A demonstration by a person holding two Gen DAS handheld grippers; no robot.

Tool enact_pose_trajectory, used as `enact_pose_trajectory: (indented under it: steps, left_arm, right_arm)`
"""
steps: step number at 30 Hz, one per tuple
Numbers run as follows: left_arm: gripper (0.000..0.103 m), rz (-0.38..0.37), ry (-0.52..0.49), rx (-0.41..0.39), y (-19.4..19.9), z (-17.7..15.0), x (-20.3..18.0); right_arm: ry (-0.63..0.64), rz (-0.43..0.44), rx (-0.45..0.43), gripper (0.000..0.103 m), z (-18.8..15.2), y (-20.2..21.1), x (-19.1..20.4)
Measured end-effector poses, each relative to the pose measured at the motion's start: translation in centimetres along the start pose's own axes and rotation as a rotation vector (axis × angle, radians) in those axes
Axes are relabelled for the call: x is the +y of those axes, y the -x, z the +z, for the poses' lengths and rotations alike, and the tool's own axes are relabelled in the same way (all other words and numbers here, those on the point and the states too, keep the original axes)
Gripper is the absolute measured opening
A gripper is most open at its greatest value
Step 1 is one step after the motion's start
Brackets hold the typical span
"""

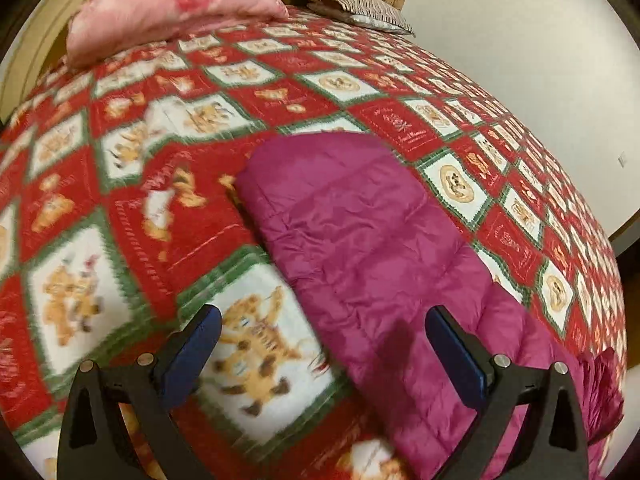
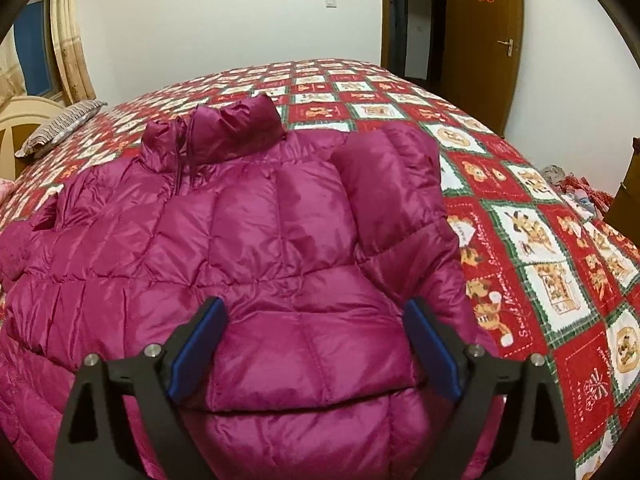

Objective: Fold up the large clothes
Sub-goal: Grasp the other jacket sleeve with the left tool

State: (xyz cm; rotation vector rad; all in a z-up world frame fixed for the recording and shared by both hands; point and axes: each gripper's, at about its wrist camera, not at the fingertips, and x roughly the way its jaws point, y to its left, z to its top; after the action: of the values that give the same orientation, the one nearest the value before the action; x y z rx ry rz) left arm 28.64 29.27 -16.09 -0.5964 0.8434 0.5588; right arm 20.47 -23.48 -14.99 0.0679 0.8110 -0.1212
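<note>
Glossy quilted magenta jacket [image 2: 256, 240] (puffy) on fleecy bedspread [image 2: 540, 240]; both grippers [image 1: 322, 340] [image 2: 316, 338] gape empty

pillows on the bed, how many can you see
2. A pink pillow lies at the headboard end on the bedspread; a striped grey pillow sits beside it toward the wall. Others may be hidden outside the views.

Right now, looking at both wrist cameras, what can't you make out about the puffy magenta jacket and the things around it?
- Left wrist view: the quilted magenta down jacket is cut off by the bottom edge and partly covered by the left gripper, jaws open.
- Same view: the red, white and green patchwork bedspread is motion-blurred, so its cartoon figures are unclear.
- Right wrist view: the jacket hem runs behind the open right gripper; the small heap at the bed's right edge is too small to identify.
</note>
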Motion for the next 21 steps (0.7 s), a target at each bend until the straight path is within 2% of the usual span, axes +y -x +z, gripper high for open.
enact_pose_trajectory:
  steps: [2,3,4,5,7,8,11,13,16,19,21]
  left_arm:
    - [0.101,0.014,-0.037,-0.027,-0.2,-0.4,-0.5]
    - [0.097,0.016,-0.055,-0.039,-0.5,-0.6,-0.9]
    - [0.078,0.018,-0.068,-0.052,-0.6,-0.7,-1.1]
    - [0.066,0.024,-0.085,-0.066,-0.6,-0.8,-1.3]
    - [0.022,0.024,-0.108,-0.087,-0.4,-0.8,-1.5]
    - [0.013,0.005,-0.099,-0.092,-0.3,-0.6,-1.2]
    - [0.006,-0.028,-0.086,-0.11,0.7,0.0,-0.8]
    - [0.005,-0.061,-0.113,-0.173,2.5,0.2,-1.5]
    - [0.005,-0.101,-0.219,-0.269,6.0,0.1,-4.4]
    - [0.005,-0.172,-0.332,-0.359,9.8,-1.0,-8.1]
    - [0.005,-0.274,-0.422,-0.412,13.1,-2.5,-11.2]
  right_arm:
    - [0.007,-0.004,0.009,0.095,0.0,-0.3,0.1]
    - [0.01,-0.005,0.012,0.096,0.0,-0.3,0.2]
    - [0.013,-0.007,0.016,0.096,0.0,-0.4,0.3]
    - [0.015,-0.008,0.018,0.097,0.0,-0.5,0.3]
    - [0.016,-0.009,0.019,0.097,-0.1,-0.6,0.3]
    - [0.016,-0.008,0.02,0.097,-0.1,-0.6,0.3]
    - [0.012,-0.006,0.019,0.097,-0.1,-0.6,0.3]
    - [0.005,0.001,0.018,0.097,-0.1,-0.6,0.2]
    - [-0.006,0.011,0.018,0.097,-0.2,-0.7,0.0]
    - [-0.01,0.016,0.016,0.097,-0.2,-0.6,0.0]
    - [-0.017,0.022,0.014,0.097,-0.2,-0.6,-0.1]
